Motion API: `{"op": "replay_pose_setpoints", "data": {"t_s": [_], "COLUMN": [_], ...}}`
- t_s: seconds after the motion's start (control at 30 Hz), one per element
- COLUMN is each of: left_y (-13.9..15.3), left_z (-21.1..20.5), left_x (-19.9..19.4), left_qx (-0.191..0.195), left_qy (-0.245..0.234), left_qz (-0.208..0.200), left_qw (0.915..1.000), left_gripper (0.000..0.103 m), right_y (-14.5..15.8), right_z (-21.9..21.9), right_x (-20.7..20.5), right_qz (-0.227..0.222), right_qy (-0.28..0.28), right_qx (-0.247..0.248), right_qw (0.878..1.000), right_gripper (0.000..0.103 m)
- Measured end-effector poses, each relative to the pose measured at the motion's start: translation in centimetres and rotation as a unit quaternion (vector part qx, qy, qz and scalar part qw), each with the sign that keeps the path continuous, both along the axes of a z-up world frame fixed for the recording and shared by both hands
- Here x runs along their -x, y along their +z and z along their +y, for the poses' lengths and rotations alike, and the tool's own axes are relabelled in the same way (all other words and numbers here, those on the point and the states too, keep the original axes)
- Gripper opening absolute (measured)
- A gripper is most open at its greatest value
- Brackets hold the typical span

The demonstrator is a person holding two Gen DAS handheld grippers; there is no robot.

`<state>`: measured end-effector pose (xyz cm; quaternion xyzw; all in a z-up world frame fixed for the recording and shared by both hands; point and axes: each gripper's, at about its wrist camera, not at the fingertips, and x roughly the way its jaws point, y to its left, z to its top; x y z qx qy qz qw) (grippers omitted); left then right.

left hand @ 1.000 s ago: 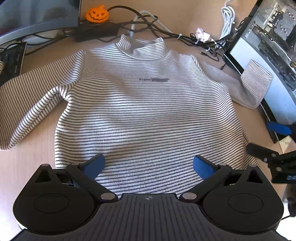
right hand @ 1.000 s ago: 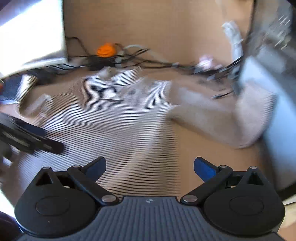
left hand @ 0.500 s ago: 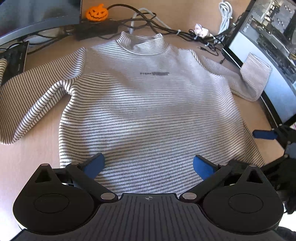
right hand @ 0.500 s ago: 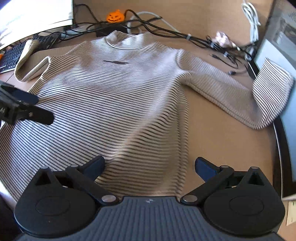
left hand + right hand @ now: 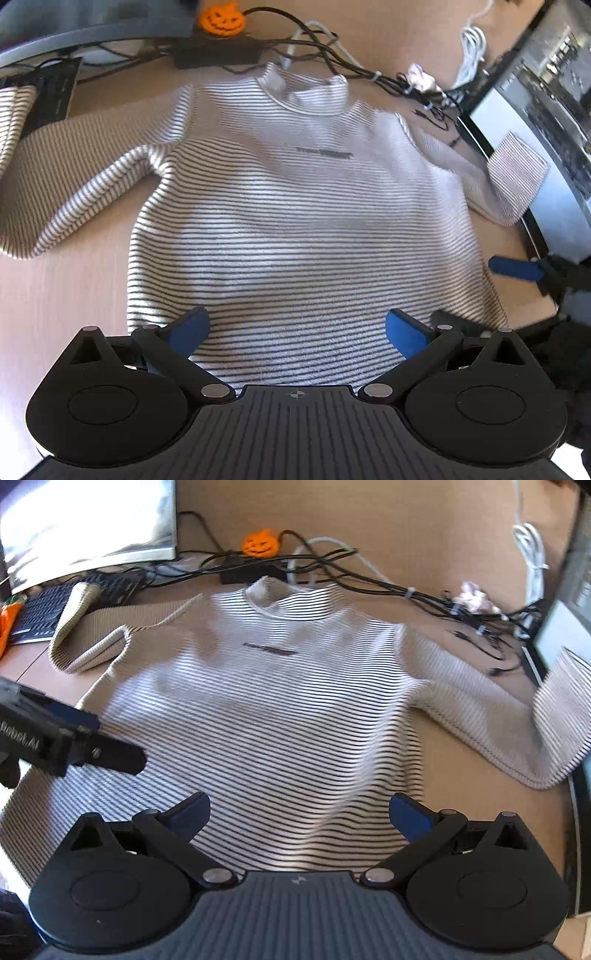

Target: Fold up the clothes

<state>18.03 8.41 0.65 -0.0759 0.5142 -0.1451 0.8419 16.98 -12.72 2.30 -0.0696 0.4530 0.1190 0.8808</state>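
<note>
Left wrist view: your left gripper [image 5: 295, 328] hangs released over the hem of the striped sweater [image 5: 295, 229], which lies flat, face up on the counter [image 5: 55, 295]; its sleeve end [image 5: 517, 173] rests against a monitor [image 5: 554, 155] and could drag cables [image 5: 351, 62]. Right wrist view: your right gripper [image 5: 299, 812] is also released above the hem, motion blur softens the fabric, and the hem itself is hidden behind the gripper body.

Both wrist views look forward and down over the striped sweater [image 5: 295, 229] from its hem end, close above it — the left view sits toward the left side, the right view toward the right. The 2 share the collar, chest print and pumpkin [image 5: 260, 543].
</note>
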Motion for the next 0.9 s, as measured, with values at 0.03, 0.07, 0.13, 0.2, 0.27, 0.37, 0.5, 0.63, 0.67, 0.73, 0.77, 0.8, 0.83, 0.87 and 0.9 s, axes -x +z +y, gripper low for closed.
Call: {"op": "replay_pose_setpoints", "data": {"t_s": [0.03, 0.07, 0.13, 0.2, 0.27, 0.37, 0.5, 0.63, 0.67, 0.73, 0.77, 0.8, 0.83, 0.87, 0.9], "left_y": [0.0, 0.0, -0.1, -0.1, -0.1, 0.6, 1.5, 2.3, 2.5, 2.7, 2.8, 2.7, 2.7, 2.6, 2.6], "left_z": [0.0, 0.0, 0.0, -0.1, -0.1, -0.4, -0.9, -1.2, -1.3, -1.5, -1.6, -1.6, -1.6, -1.7, -1.7], "left_x": [0.0, 0.1, 0.2, 0.4, 0.7, 0.4, -0.1, -0.7, -0.7, -0.7, -0.7, -0.6, -0.6, -0.5, -0.5], "left_qx": [-0.002, -0.004, -0.008, -0.014, -0.021, -0.045, -0.079, -0.107, -0.11, -0.119, -0.123, -0.126, -0.128, -0.131, -0.134], "left_qy": [0.001, 0.001, -0.001, -0.005, -0.009, -0.002, 0.008, 0.019, 0.021, 0.022, 0.022, 0.022, 0.021, 0.021, 0.021], "left_qz": [-0.001, -0.001, 0.0, 0.002, 0.005, -0.009, -0.029, -0.048, -0.051, -0.058, -0.06, -0.06, -0.06, -0.059, -0.058], "left_qw": [1.0, 1.0, 1.0, 0.9999, 0.9997, 0.9989, 0.9964, 0.993, 0.9925, 0.991, 0.9904, 0.99, 0.9897, 0.9894, 0.9891], "left_gripper": [0.103, 0.103, 0.103, 0.103, 0.103, 0.103, 0.103, 0.103, 0.103, 0.103, 0.103, 0.103, 0.103, 0.103, 0.103], "right_y": [-0.3, -0.7, -1.4, -1.5, -1.5, -1.1, 0.0, 0.2, 0.0, -0.5, -0.9, -1.3, -1.4, -1.4, -1.4], "right_z": [0.3, 0.4, 0.3, -0.1, -0.7, -1.8, -3.8, -4.3, -4.2, -4.1, -4.1, -4.3, -4.7, -4.9, -5.0], "right_x": [-0.1, -0.1, -0.1, 0.2, 0.6, 1.1, 0.7, -0.3, -0.4, -0.4, -0.4, -0.3, -0.2, 0.0, 0.0], "right_qz": [0.002, 0.005, 0.01, 0.013, 0.015, 0.016, 0.002, -0.019, -0.021, -0.02, -0.018, -0.012, -0.012, -0.011, -0.01], "right_qy": [0.003, 0.005, 0.005, 0.005, 0.005, -0.002, -0.045, -0.079, -0.08, -0.075, -0.072, -0.07, -0.069, -0.071, -0.071], "right_qx": [0.004, 0.013, 0.022, 0.023, 0.029, 0.032, 0.013, 0.035, 0.049, 0.079, 0.091, 0.1, 0.097, 0.093, 0.095], "right_qw": [1.0, 1.0, 1.0, 1.0, 0.999, 0.999, 0.999, 0.996, 0.995, 0.994, 0.993, 0.992, 0.993, 0.993, 0.993], "right_gripper": [0.103, 0.103, 0.103, 0.103, 0.103, 0.103, 0.103, 0.103, 0.103, 0.103, 0.103, 0.103, 0.103, 0.103, 0.103]}}
